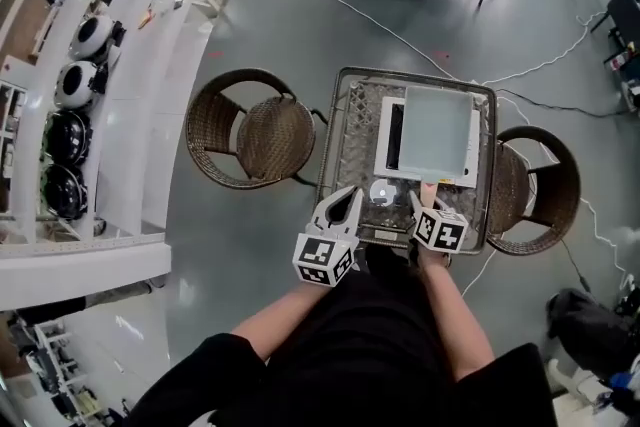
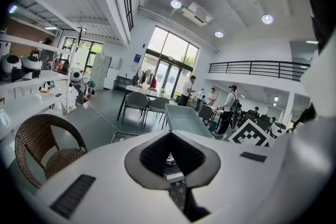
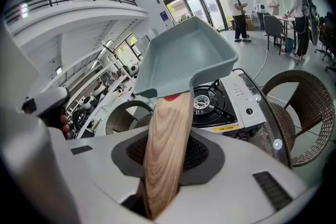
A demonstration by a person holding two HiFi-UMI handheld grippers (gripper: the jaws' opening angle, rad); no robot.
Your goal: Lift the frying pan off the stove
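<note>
1. Open hall, grey floor: a small table (image 1: 345, 115) stood directly below me, flanked by two wicker chairs (image 1: 262, 130).
2. At inspection the frying pan (image 3: 186, 57), grey and square, was clear of the stove (image 3: 236, 97). It hung above the stove with the burner (image 3: 202, 104) showing beneath its near edge.
3. My right gripper (image 1: 427, 205) had its jaws partly closed on the pan's wooden handle (image 3: 165, 149), the pads pressing its sides near the free end. No other support was on the pan.
4. My left gripper (image 1: 345, 200) hovered over the near edge of the table, jaws together and empty.
5. Risk, in my judgement: all the weight sat beyond a single grip on smooth wood. The handle could have twisted or slid between the pads, letting the pan droop or roll.
6. Risk: a dip of the far side would have struck the pan against the stove and could have shoved the stove across the table.
7. Risk: a swing outward on either side would have carried the pan over a chair. The left gripper was not placed to steady it.
8. Whether the pan held any contents I could not tell.
</note>
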